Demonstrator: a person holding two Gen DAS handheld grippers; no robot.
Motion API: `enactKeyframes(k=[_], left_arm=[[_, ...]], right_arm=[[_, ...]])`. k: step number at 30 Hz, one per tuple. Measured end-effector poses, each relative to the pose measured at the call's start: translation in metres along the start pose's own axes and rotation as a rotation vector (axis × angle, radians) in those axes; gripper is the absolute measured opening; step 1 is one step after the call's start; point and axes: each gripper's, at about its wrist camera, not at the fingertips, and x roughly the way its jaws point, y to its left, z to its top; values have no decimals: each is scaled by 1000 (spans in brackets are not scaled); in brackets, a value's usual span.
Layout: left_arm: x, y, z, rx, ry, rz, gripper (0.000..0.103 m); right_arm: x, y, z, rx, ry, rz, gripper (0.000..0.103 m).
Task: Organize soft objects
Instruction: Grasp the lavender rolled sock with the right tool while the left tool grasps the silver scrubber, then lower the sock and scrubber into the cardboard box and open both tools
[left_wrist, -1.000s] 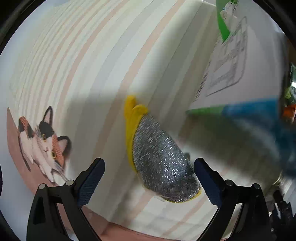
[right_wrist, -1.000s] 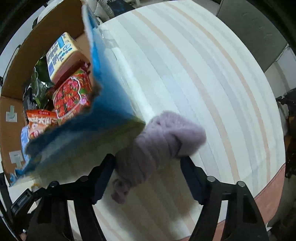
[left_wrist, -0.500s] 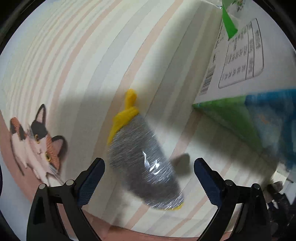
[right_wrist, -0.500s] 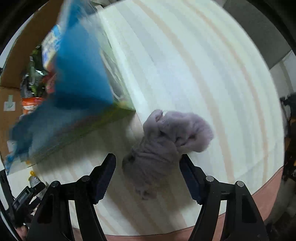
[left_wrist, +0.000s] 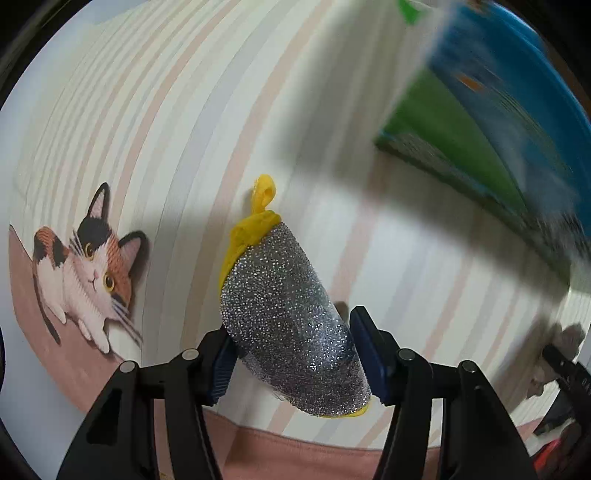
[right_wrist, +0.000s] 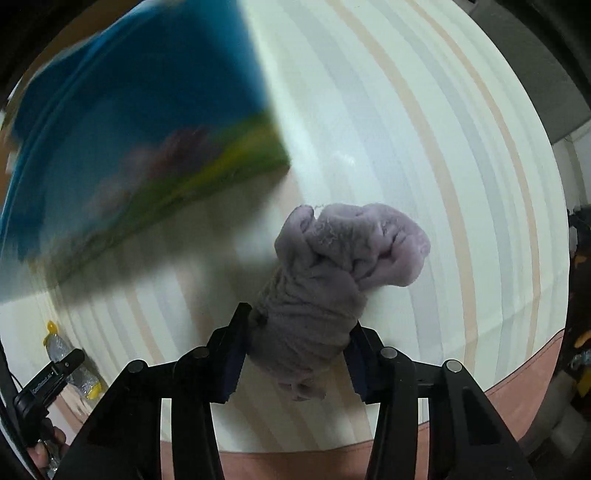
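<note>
A silver glitter scrub pad with yellow trim and a yellow loop (left_wrist: 288, 317) sits between the fingers of my left gripper (left_wrist: 295, 354), which is shut on it above the striped mat (left_wrist: 155, 122). A crumpled lilac fuzzy cloth (right_wrist: 332, 273) is pinched between the fingers of my right gripper (right_wrist: 295, 354), low over the mat (right_wrist: 424, 122). The left gripper with the pad also shows at the right wrist view's left edge (right_wrist: 70, 365). The right gripper's tip shows at the left wrist view's right edge (left_wrist: 561, 362).
A blue and green box (left_wrist: 491, 110) stands at the back right of the left wrist view, blurred; it fills the upper left of the right wrist view (right_wrist: 122, 125). A printed cat (left_wrist: 81, 266) marks the mat's left part, by its pink border (left_wrist: 295, 454).
Both grippers have closed, the left on the glitter pad and the right on the lilac cloth. Both views have shifted, so the box looks larger and nearer.
</note>
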Motion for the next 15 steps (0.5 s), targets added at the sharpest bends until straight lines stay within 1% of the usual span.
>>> enactKeyframes(k=[3, 7, 9, 11, 12, 14, 15], left_arm=[[-10, -13, -14, 45, -28, 8, 56], [-29, -31, -27, 110, -80, 5, 55], [-40, -38, -33, 135, -101, -8, 55], [-56, -49, -40, 163, -128, -19, 55], [-63, -45, -53, 172, -140, -27, 55], [-81, -54, -56, 188, -161, -50, 55], [-90, -43, -54, 197, -172, -67, 55]], right_arm=[[-3, 10, -14, -42, -4, 0, 49], [-14, 32, -40, -121, -26, 2, 48], [-18, 49, -52, -148, -31, 15, 48], [-30, 49, -64, -174, -36, 37, 48], [-35, 51, -68, -188, -38, 48, 48], [-48, 59, -75, -219, -48, 77, 48], [-55, 59, -80, -228, -52, 86, 48]])
